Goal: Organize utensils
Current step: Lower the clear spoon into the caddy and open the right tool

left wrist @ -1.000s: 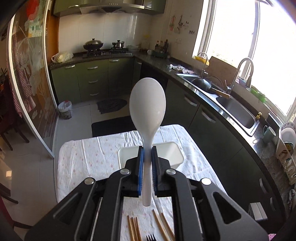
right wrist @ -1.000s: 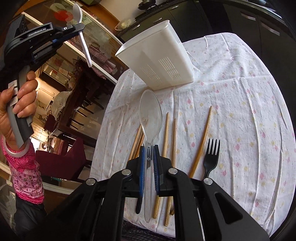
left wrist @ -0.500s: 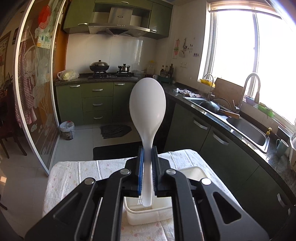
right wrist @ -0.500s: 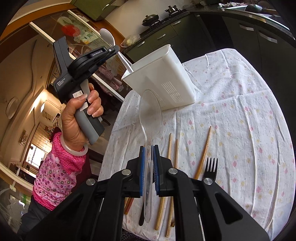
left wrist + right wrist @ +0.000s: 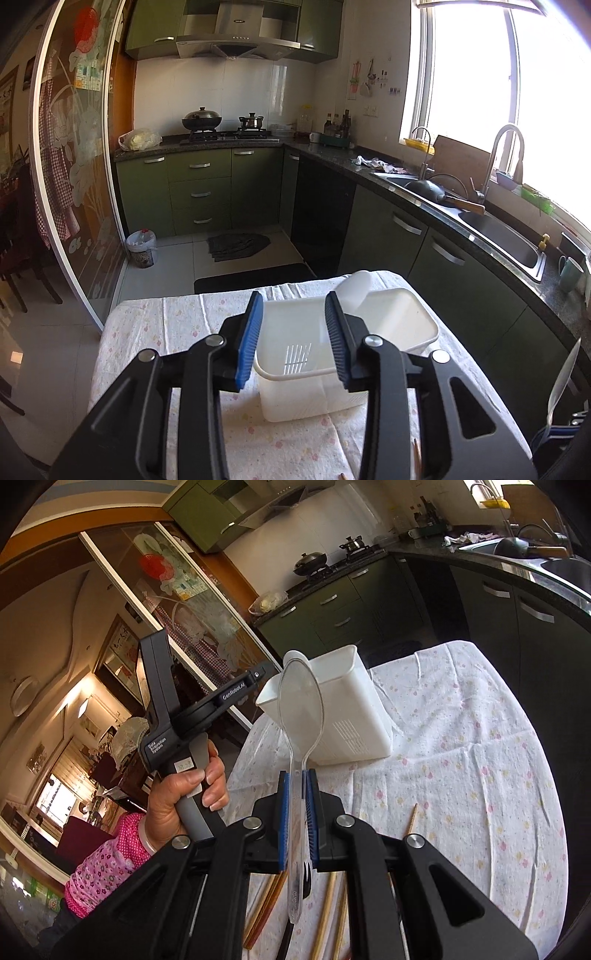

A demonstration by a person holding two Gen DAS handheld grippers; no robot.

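Note:
My left gripper hangs just above the near end of the white utensil holder, its jaws opening with nothing between them. The white spoon stands inside the holder, its bowl leaning over the far rim. In the right wrist view my right gripper is shut on the handle of a clear plastic spoon, lifted off the cloth with its bowl in front of the holder. The white spoon pokes out of the holder's top. A hand grips the left gripper's handle beside the holder.
Several wooden chopsticks and a partly hidden black fork lie on the flowered tablecloth under my right gripper. A dark counter with a sink runs along the right. A glass sliding door stands on the left.
My left gripper came down over the holder and opened, and the white spoon dropped into it. My right gripper rose from the cloth with the clear spoon.

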